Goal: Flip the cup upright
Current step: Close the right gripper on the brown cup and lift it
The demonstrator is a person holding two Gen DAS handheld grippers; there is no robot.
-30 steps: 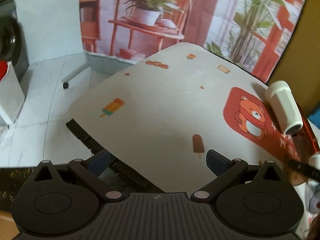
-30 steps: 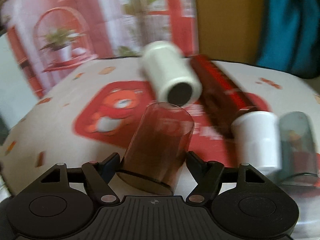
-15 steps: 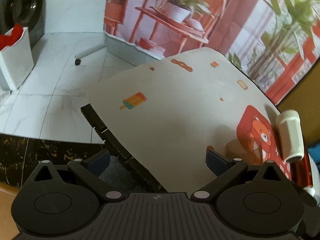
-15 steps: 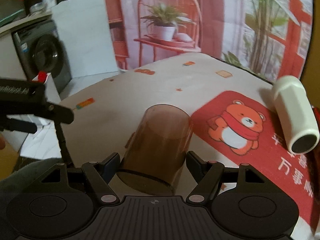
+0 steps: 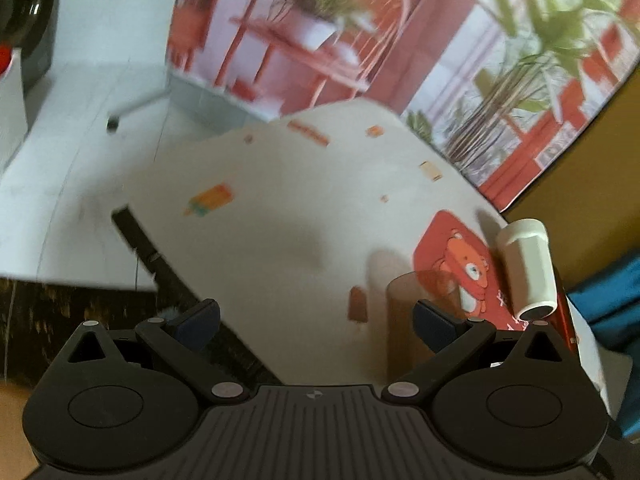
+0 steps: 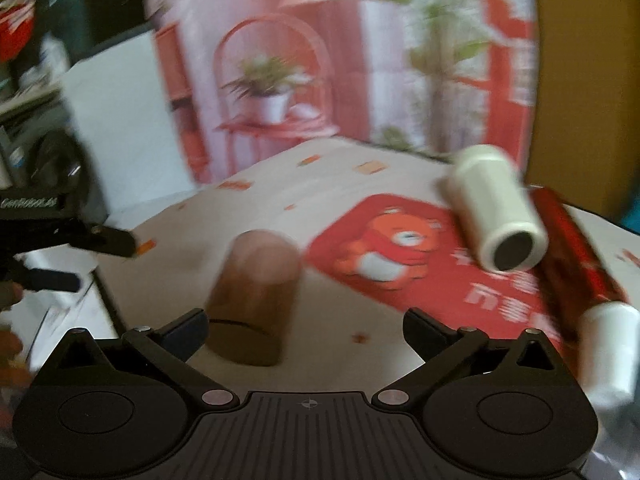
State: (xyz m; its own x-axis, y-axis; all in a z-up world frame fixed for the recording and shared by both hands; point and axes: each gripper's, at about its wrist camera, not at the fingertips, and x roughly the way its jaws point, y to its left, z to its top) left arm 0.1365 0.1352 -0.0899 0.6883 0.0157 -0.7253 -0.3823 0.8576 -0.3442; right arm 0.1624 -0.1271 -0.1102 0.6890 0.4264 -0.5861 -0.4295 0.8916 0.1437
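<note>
Brown cup stands base-up, seemingly empty; both grippers' fingers spread, holding nothing.

A printed backdrop in pinks and reds, picturing a potted plant on a round-backed chair, is hanging behind the far edge of the cream table with its small ice-lolly motifs. Pale marble-look floor tiles are spreading out to the left, daylight falling softly across them. A mustard-yellow wall is standing at the right, and a white board is leaning beside the backdrop.
</note>
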